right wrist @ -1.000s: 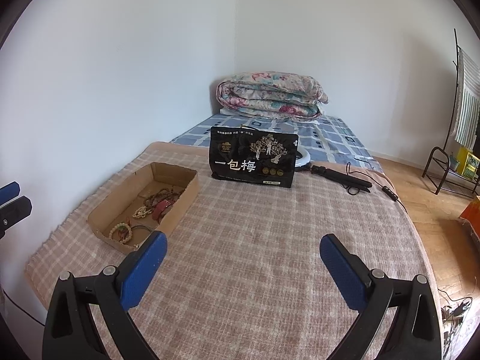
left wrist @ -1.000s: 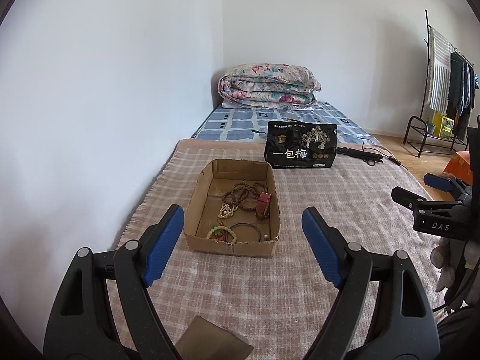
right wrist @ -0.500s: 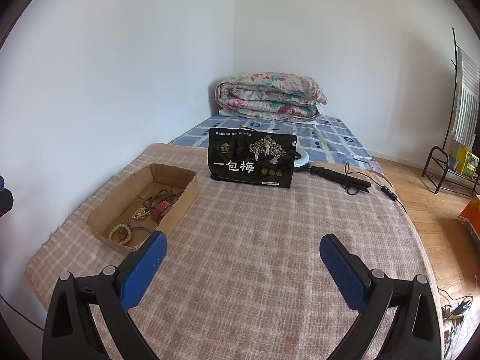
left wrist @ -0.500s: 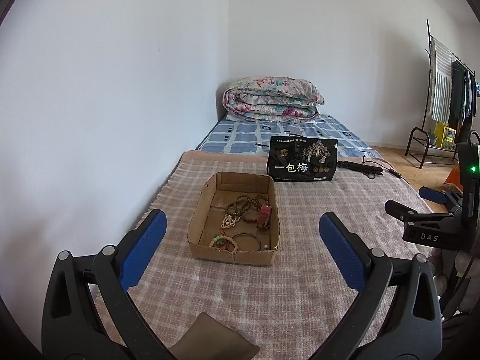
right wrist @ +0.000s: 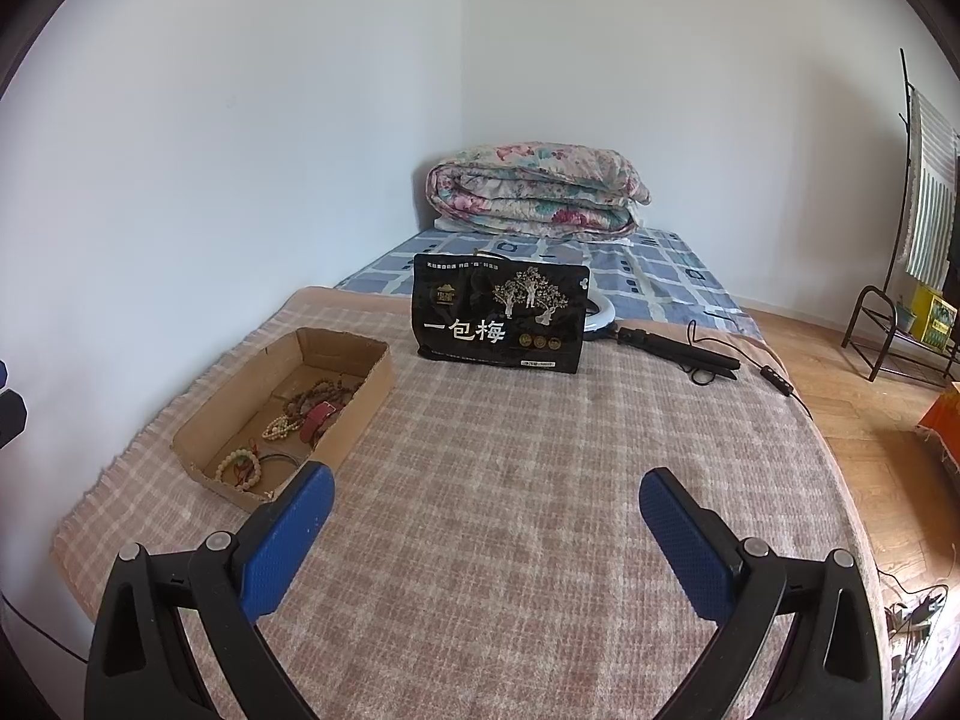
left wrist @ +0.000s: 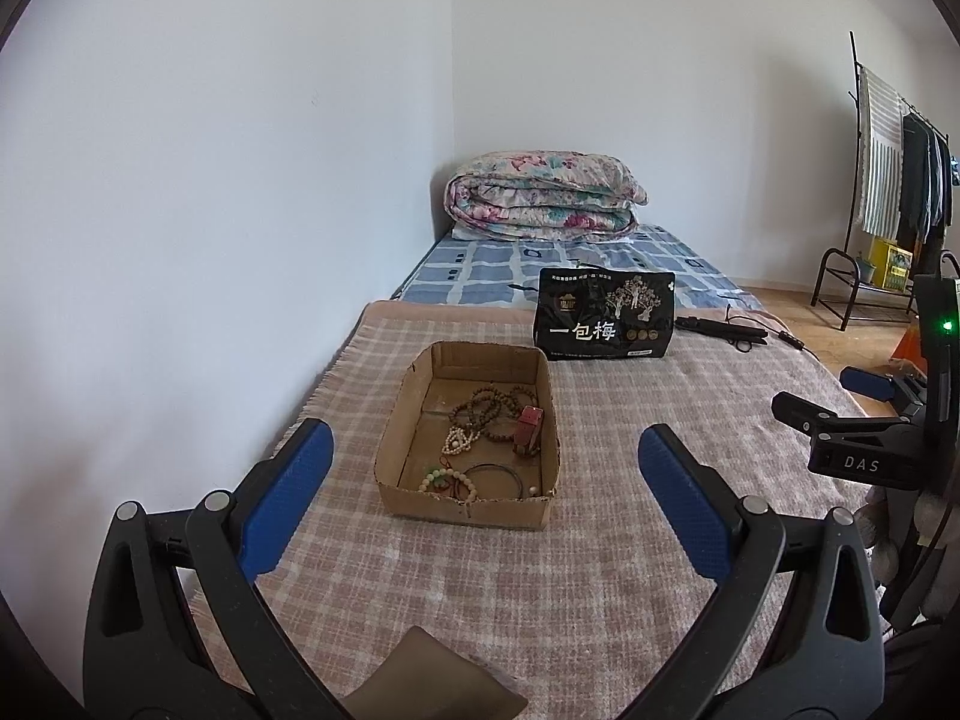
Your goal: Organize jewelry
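Plaid blanket [right wrist: 540,480]: one, spread over the whole near surface, bearing everything below.
Black pouch [right wrist: 501,321]: one, upright at the far middle.
Cardboard box [left wrist: 444,504]: one shallow open tray, left of centre, holding all the jewelry in view.
Left gripper [left wrist: 483,480]: fingers spread wide, holding nothing, above the blanket just near of the box.
Right gripper [right wrist: 486,516]: fingers wide, empty, right of the box.
Jewelry count: about two dark bead strands [left wrist: 489,411], one pale bead strand [left wrist: 457,439], one pale green bracelet [left wrist: 444,481], one thin dark bangle [left wrist: 493,479], one red piece [left wrist: 528,429].
Stage: jewelry in the box suits both sorted and awaiting sorting.
Handling well: I judge the strands tangle; pinch one loop narrowly, lift slowly.
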The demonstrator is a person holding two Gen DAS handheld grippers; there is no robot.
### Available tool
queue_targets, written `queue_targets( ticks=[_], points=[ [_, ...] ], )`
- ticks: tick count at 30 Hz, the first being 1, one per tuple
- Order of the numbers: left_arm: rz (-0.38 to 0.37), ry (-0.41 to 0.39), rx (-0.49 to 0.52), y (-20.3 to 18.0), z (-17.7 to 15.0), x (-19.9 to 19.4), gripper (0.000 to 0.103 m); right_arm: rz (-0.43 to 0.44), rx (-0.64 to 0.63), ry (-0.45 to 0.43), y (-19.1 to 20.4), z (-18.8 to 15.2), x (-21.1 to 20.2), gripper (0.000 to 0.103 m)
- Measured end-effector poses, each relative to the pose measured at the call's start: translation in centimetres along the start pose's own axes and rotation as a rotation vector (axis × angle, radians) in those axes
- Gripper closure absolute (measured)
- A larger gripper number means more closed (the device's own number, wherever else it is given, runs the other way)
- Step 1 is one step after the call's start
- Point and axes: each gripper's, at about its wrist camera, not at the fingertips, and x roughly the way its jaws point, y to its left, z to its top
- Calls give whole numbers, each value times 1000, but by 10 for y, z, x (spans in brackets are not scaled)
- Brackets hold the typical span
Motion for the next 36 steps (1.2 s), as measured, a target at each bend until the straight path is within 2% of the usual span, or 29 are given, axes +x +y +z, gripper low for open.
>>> queue_targets(
  ticks=[36],
  points=[
    [6,7,12,0,-3,3,0,-1,14,11,0,-1,4,0]
  ],
)
